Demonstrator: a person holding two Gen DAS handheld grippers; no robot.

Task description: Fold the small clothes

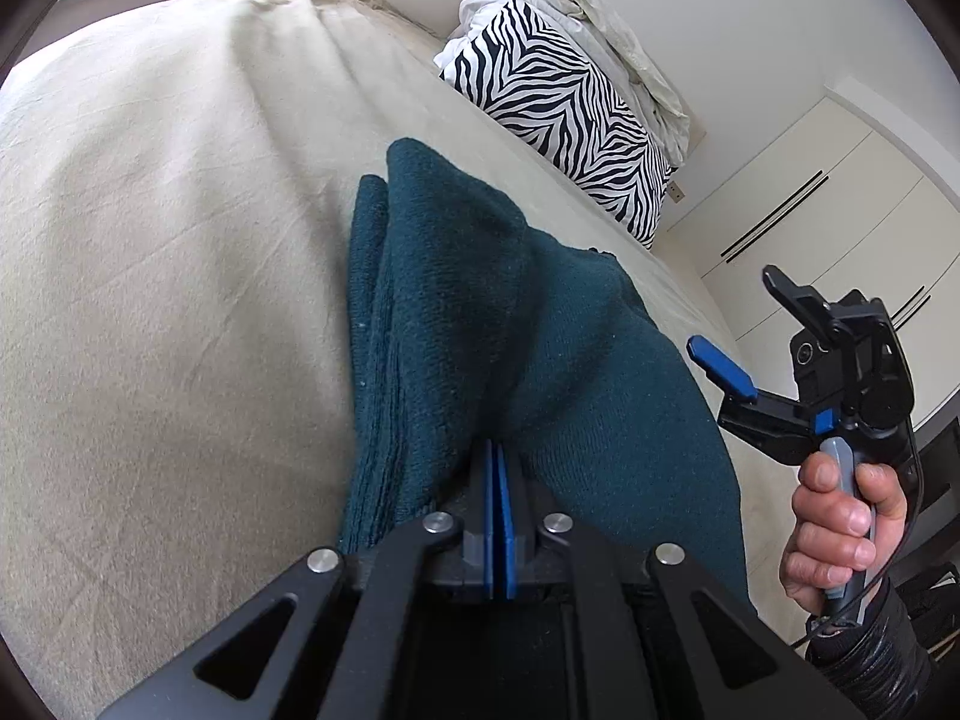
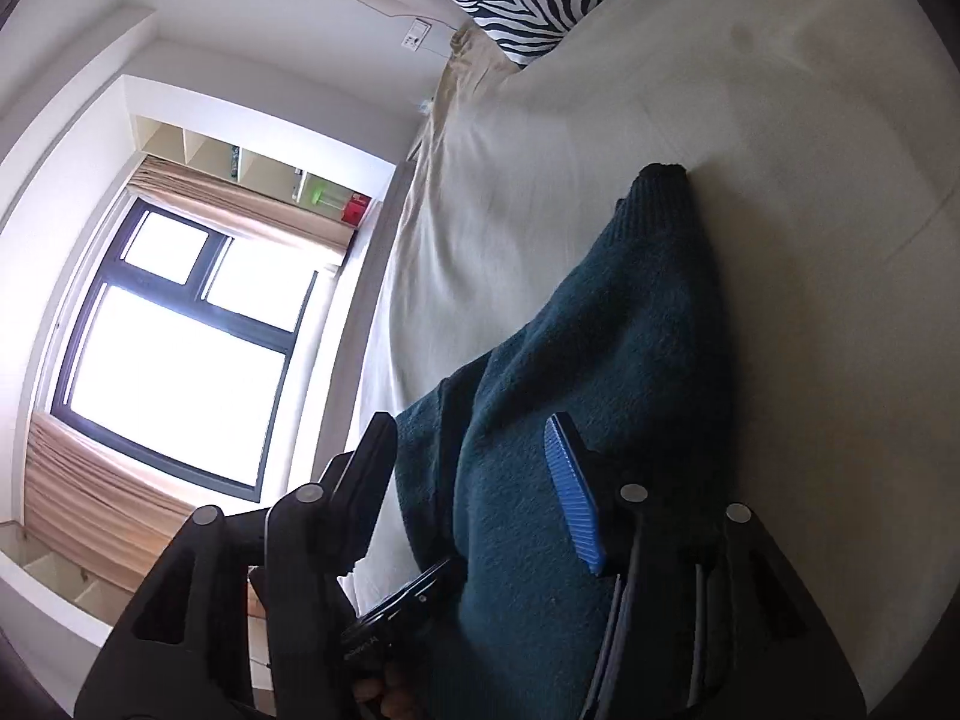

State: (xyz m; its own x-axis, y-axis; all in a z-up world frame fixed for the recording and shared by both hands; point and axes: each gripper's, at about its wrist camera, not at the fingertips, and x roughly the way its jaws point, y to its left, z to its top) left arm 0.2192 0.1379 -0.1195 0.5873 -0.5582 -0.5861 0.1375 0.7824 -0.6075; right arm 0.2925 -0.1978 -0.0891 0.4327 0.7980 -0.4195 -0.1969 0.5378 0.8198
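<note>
My left gripper point(image 1: 497, 480) has its jaws clenched on the near edge of the teal garment point(image 1: 480, 324), which lies on the bed point(image 1: 150, 300) with its long axis running away from me toward the zebra pillow point(image 1: 558, 96). My right gripper point(image 1: 741, 330) hangs just off the garment's right edge, jaws released and holding nothing; in its own view the cloth sits between them, unpinched. The left is the one in contact. I count 1 garment, 2 grippers, 1 zebra pillow.
</note>
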